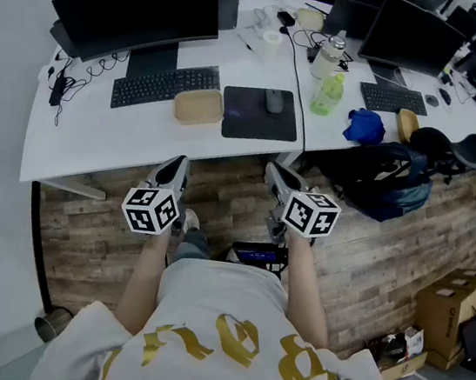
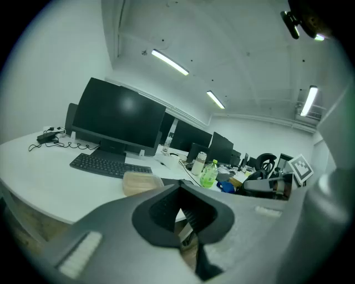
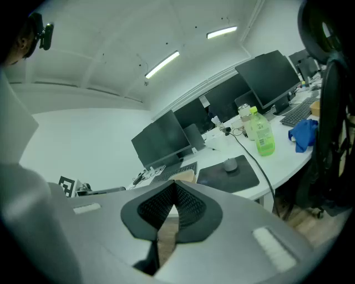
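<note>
The fingers of the left gripper [image 1: 173,167] are pressed together at the tips with nothing between them, and those of the right gripper [image 1: 277,174] are closed the same way, also empty. Both hang just short of the front edge of the white curved desk [image 1: 96,134], over the wooden plank floor [image 1: 228,197], well apart from each other.

Nearest ahead is the shallow tan rectangular container [image 1: 199,106], on the desk between the black keyboard [image 1: 167,85] and the black square mouse pad [image 1: 247,123], just beside the pad. A grey mouse [image 1: 273,101] sits on the pad.

As I judge it, the risk is contact: closed fingers pushed forward could strike the desk edge, or shove the light container into the keyboard instead of gripping it.
</note>
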Demonstrator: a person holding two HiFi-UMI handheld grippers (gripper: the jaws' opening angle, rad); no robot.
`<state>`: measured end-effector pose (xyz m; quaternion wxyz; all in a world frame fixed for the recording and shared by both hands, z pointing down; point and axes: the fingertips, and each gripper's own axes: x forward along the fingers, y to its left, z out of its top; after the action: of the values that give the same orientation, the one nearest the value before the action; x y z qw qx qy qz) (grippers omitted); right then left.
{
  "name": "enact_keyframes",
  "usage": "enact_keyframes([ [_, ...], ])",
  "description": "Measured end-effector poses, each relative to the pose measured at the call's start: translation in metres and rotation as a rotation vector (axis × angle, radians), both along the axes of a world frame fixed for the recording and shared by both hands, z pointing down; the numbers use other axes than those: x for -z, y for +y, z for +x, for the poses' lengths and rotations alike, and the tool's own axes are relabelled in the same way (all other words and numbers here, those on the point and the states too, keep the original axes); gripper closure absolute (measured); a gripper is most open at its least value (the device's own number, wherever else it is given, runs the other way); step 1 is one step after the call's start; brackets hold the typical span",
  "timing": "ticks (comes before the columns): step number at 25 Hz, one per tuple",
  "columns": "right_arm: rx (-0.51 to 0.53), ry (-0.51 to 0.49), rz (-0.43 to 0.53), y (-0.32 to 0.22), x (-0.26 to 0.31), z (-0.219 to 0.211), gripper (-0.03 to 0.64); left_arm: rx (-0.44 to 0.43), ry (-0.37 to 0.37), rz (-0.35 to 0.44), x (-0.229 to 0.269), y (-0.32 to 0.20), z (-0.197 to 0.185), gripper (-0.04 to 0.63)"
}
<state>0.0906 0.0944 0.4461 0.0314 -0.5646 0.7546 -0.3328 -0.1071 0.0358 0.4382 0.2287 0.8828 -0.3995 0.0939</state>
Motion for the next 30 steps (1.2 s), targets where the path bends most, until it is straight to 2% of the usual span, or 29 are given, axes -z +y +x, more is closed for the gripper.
enact_keyframes([
  [13,0.118,0.001,0.015,0.011,0.000,-0.013,0.588,0.087,0.028,0.005,0.000,0.020,-0.011,0.595],
  [14,0.135,0.003,0.009,0.010,-0.002,-0.015,0.580,0.094,0.026,0.002,-0.002,0.019,-0.013,0.595],
  [15,0.149,0.013,-0.002,0.009,-0.005,-0.016,0.523,0.103,0.026,-0.003,-0.004,0.018,-0.014,0.594],
  [16,0.154,0.027,-0.012,0.006,-0.008,-0.016,0.478,0.114,0.034,-0.012,-0.007,0.016,-0.015,0.557],
  [17,0.153,0.039,-0.020,0.002,-0.010,-0.016,0.468,0.128,0.046,-0.023,-0.009,0.014,-0.016,0.513],
  [18,0.151,0.044,-0.025,-0.002,-0.013,-0.015,0.468,0.143,0.056,-0.033,-0.012,0.011,-0.019,0.493],
  [25,0.205,0.016,-0.066,-0.046,-0.031,-0.018,0.456,0.231,0.063,-0.089,-0.041,-0.033,-0.031,0.482],
  [30,0.223,0.030,-0.102,-0.110,-0.048,-0.013,0.437,0.260,0.079,-0.123,-0.060,-0.095,-0.029,0.482],
])
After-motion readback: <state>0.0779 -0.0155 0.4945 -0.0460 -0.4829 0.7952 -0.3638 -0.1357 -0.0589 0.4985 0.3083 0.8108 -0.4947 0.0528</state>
